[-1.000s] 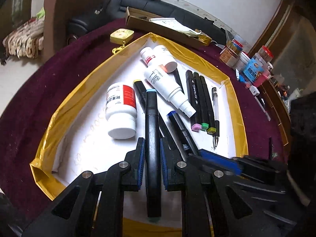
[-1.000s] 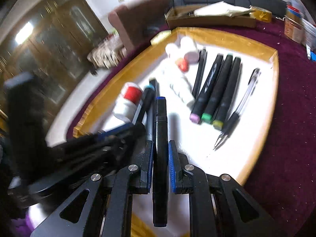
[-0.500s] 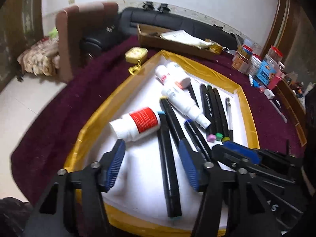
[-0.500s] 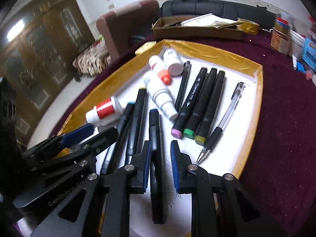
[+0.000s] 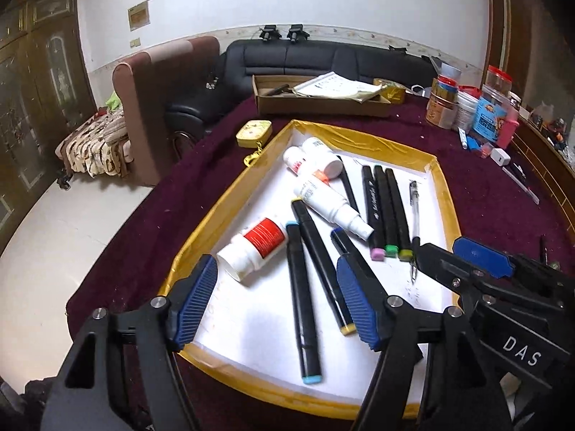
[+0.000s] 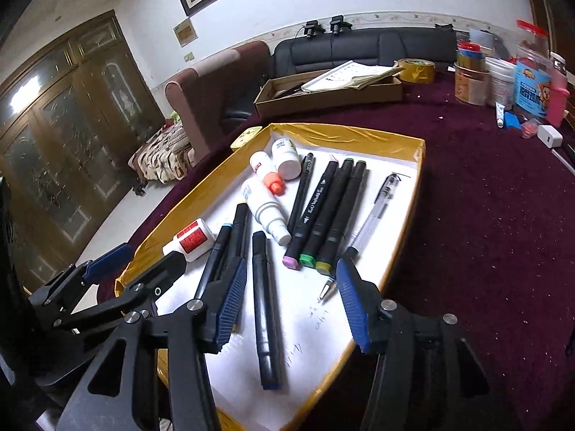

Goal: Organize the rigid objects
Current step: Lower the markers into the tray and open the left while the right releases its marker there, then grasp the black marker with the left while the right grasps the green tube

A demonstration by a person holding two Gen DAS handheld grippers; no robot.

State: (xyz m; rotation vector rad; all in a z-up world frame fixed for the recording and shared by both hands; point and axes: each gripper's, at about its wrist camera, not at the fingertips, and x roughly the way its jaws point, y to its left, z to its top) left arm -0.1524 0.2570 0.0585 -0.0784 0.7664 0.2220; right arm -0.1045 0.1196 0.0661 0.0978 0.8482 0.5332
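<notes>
**Both grippers spread wide above a gold-rimmed tray of markers and bottles**

Nearest, the left gripper (image 5: 276, 303) is seen with its blue-padded jaws spread wide and nothing held. Between them, flat on the white floor of the tray (image 5: 194, 251), lies a cyan-capped marker (image 5: 302, 301), with a yellow-capped marker (image 5: 321, 265) slanting just beside it. The right gripper (image 6: 291, 303) is likewise spread wide and empty, above a blue-capped marker (image 6: 264, 309) that lies loose on the tray floor.

Farther in, a red-labelled white pill bottle (image 5: 253, 248) is lying on its side, touching the cyan-capped marker. Beyond it a white spray bottle (image 5: 329, 204) rests slantwise, and a neat row of three markers (image 5: 386, 212), capped pink, green and yellow, is laid side by side, with a clear gel pen (image 5: 414, 215) near their right. Two small white bottles (image 5: 312, 156) lie at the far end.

For the step in hand, judged to be lining up the loose markers, each should be gripped near its middle, lifted level, and laid parallel to the finished row without its neighbours being nudged.

Only the left view shows the full length of the cyan-capped marker and the yellow tin (image 5: 253, 133) on the maroon cloth. Only the right view shows the blue-capped marker whole and the orange cap (image 6: 275, 185) of a small bottle clearly.
</notes>
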